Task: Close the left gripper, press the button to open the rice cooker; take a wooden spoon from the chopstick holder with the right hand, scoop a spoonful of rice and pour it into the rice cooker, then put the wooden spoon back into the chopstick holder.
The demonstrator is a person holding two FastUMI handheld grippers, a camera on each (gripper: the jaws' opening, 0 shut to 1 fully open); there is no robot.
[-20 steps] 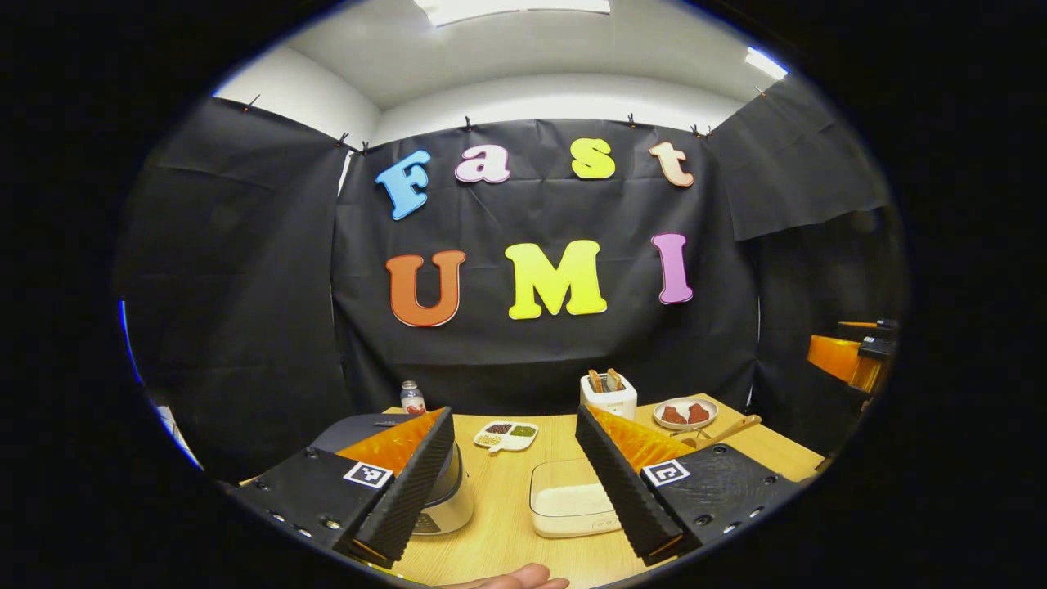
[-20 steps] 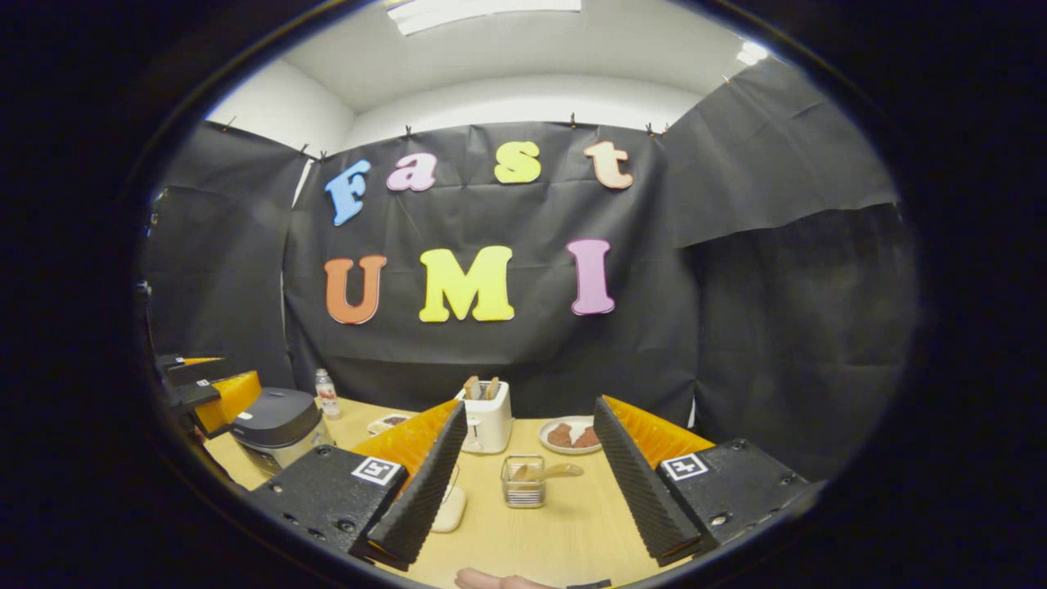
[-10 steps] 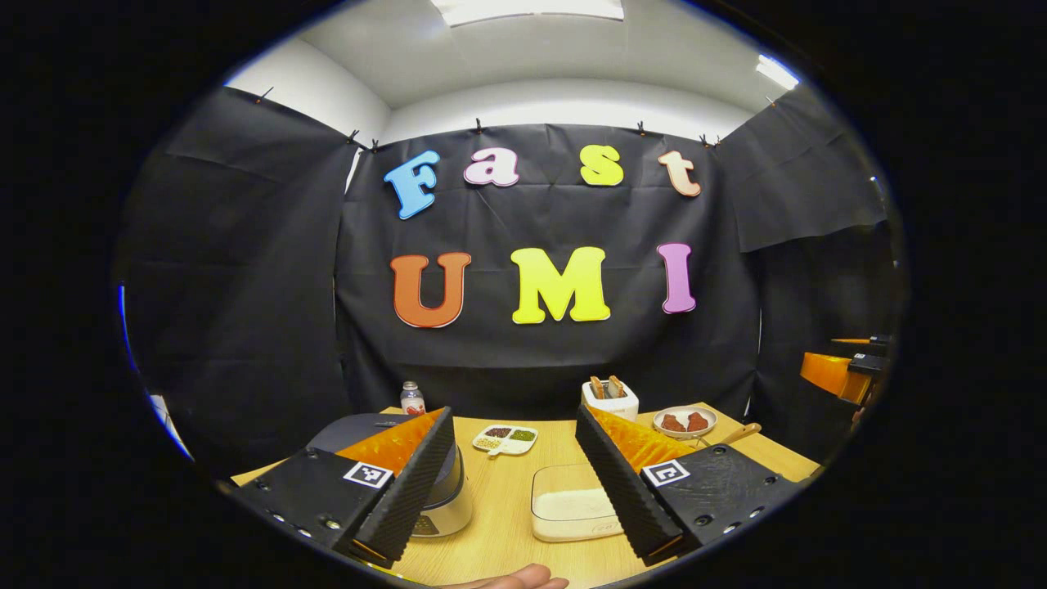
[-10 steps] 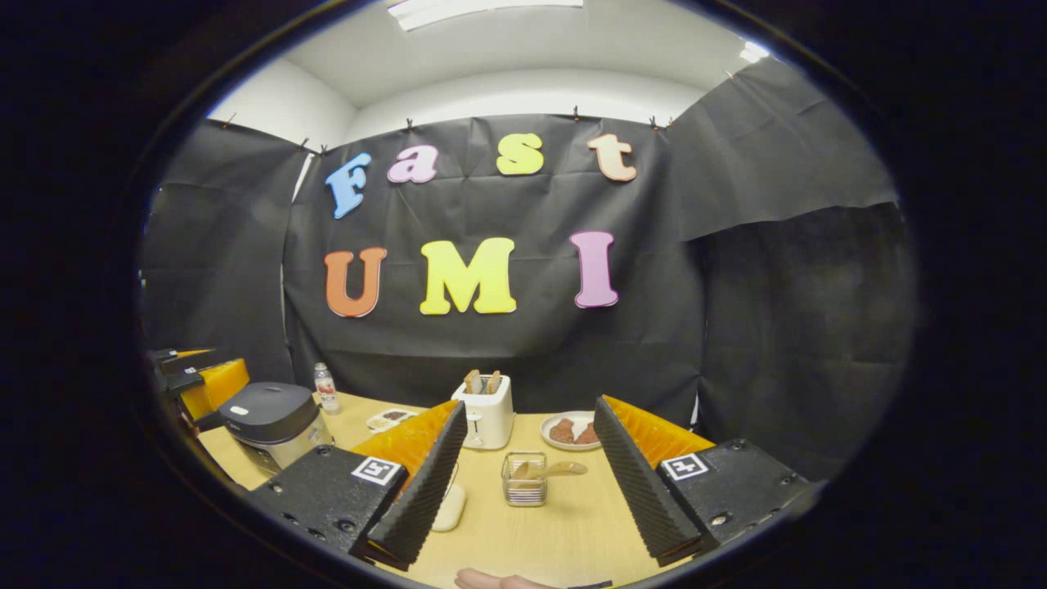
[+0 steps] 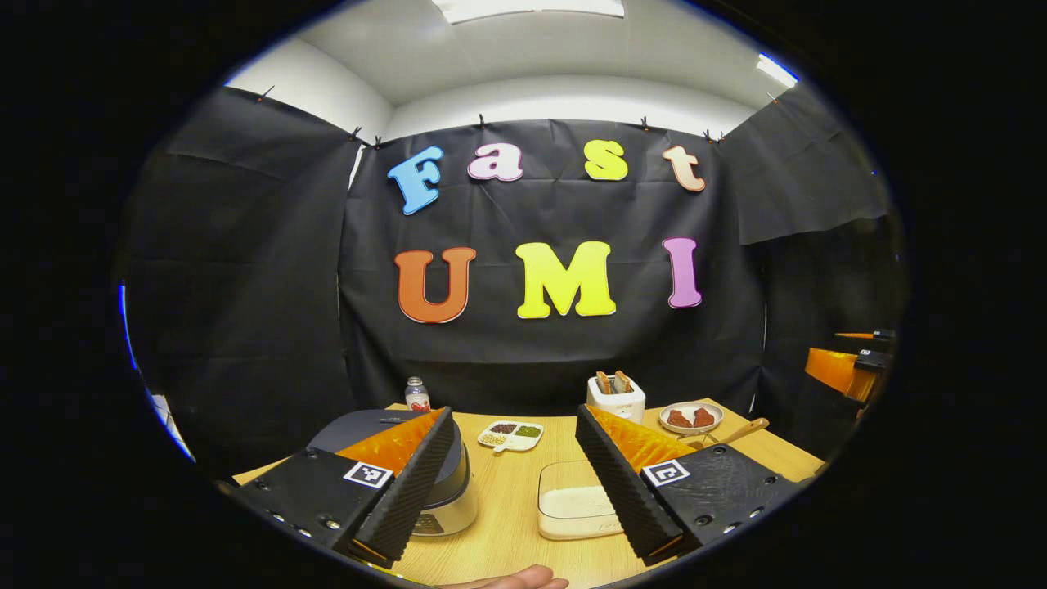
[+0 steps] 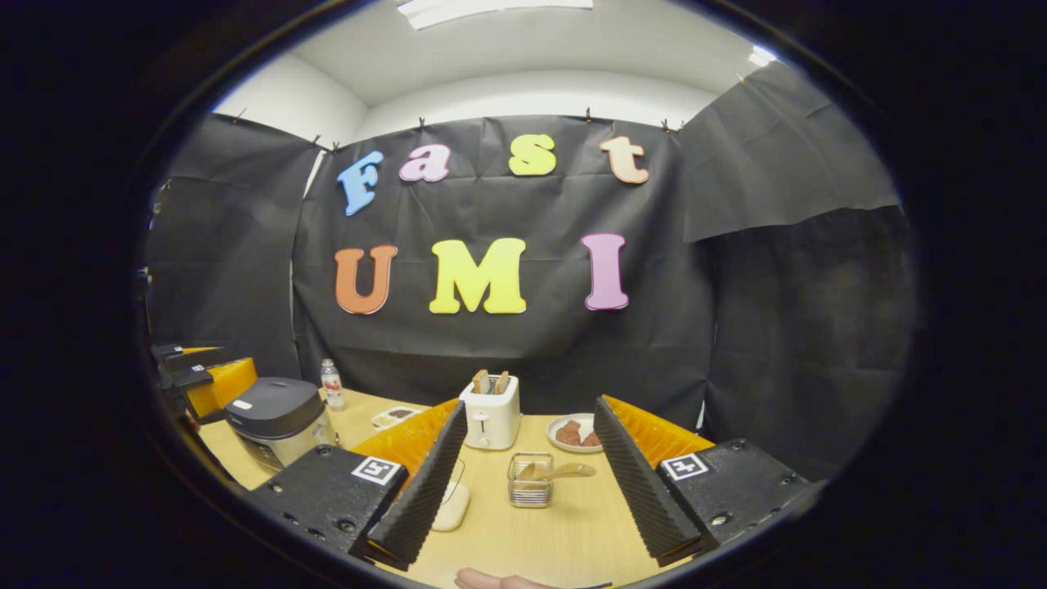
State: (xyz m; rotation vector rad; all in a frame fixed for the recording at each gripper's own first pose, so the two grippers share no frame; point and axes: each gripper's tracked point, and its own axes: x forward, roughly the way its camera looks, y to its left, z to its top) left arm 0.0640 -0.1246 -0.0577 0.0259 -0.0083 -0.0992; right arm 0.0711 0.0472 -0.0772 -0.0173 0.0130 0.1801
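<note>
Two hand-held tools hang above a wooden bench (image 5: 507,507) in a booth draped in black cloth, both with their fingers spread wide and holding nothing.

In the left gripper view, the left tool (image 5: 515,483) is raised over the near edge of the bench. Its left finger crosses in front of the rice cooker (image 5: 446,491), whose dark lid is down. Between the two fingers sits a clear tub of rice (image 5: 572,507), partly hidden by the right finger. Farther back lie a small divided dish (image 5: 511,435), a small bottle (image 5: 417,394), a white toaster (image 5: 616,397) with bread in its slots, and a plate (image 5: 691,417) of brown food. A wooden spoon handle (image 5: 740,429) slants up beside the plate. The other tool appears at the far right edge.

In the right gripper view, the right tool (image 6: 532,483) is likewise held clear of the bench (image 6: 572,523). Straight ahead between its fingers stands the clear chopstick holder (image 6: 530,491), with the wooden spoon (image 6: 560,471) resting in it, bowl tilted toward the right. The toaster (image 6: 491,413) and plate (image 6: 572,433) stand behind it; the rice cooker (image 6: 278,421) sits well to the left, lid shut, with the other tool just beyond it at the edge. A fingertip (image 6: 491,581) shows at the bottom edge.
</note>
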